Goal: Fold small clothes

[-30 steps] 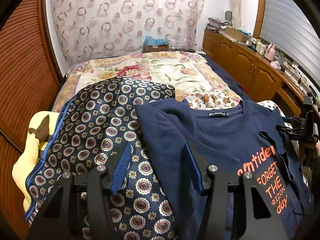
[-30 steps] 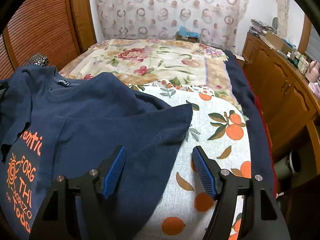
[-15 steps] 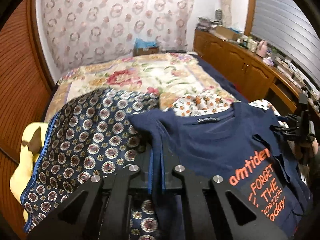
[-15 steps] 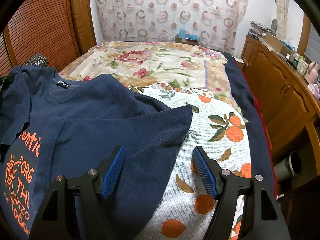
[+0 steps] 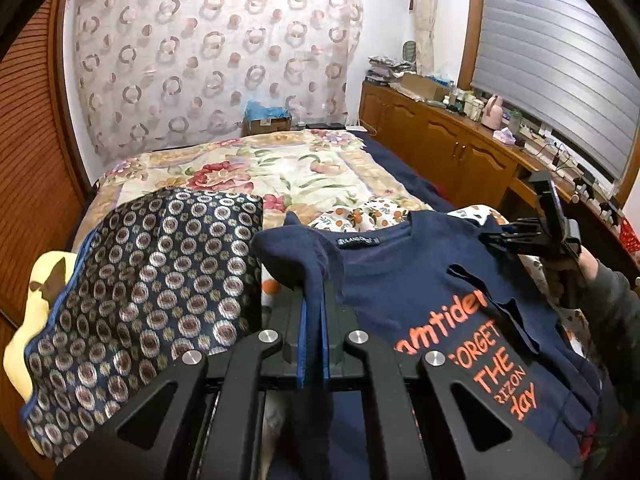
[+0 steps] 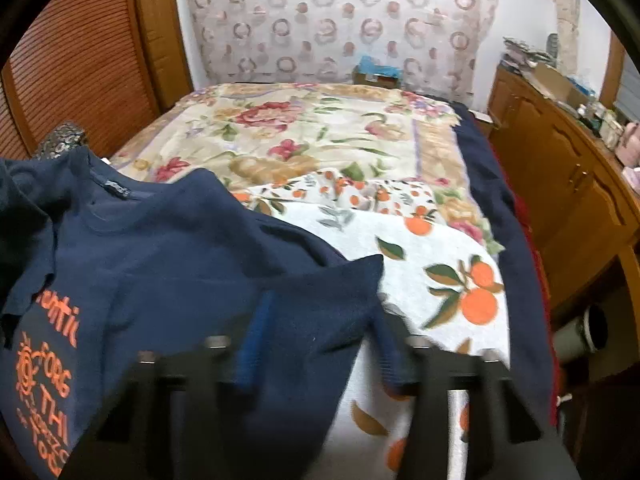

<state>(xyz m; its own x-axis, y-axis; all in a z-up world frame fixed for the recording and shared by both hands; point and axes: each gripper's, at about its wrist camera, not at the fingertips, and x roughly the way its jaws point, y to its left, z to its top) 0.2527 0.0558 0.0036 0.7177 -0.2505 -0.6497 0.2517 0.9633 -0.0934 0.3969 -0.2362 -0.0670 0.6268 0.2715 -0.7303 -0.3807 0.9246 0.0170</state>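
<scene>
A navy T-shirt (image 5: 400,288) with orange lettering lies face up on the bed. My left gripper (image 5: 313,340) is shut on the T-shirt's left sleeve and holds the cloth bunched and raised between the blue pads. My right gripper (image 6: 320,344) is open, blurred by motion, with the T-shirt's right sleeve (image 6: 320,304) lying between its fingers. The T-shirt also shows in the right wrist view (image 6: 160,248). The right gripper shows in the left wrist view (image 5: 536,236) at the shirt's far side.
A navy patterned cloth (image 5: 152,280) lies left of the shirt, over a yellow item (image 5: 44,276). An orange-print cloth (image 6: 432,280) lies under the shirt's right side. A floral bedspread (image 5: 288,168) covers the bed. Wooden cabinets (image 5: 460,148) stand on the right, a slatted wooden wall (image 5: 36,168) on the left.
My left gripper closed on the left sleeve and has lifted it. My right gripper moved forward around the right sleeve, its fingers closer together than before.
</scene>
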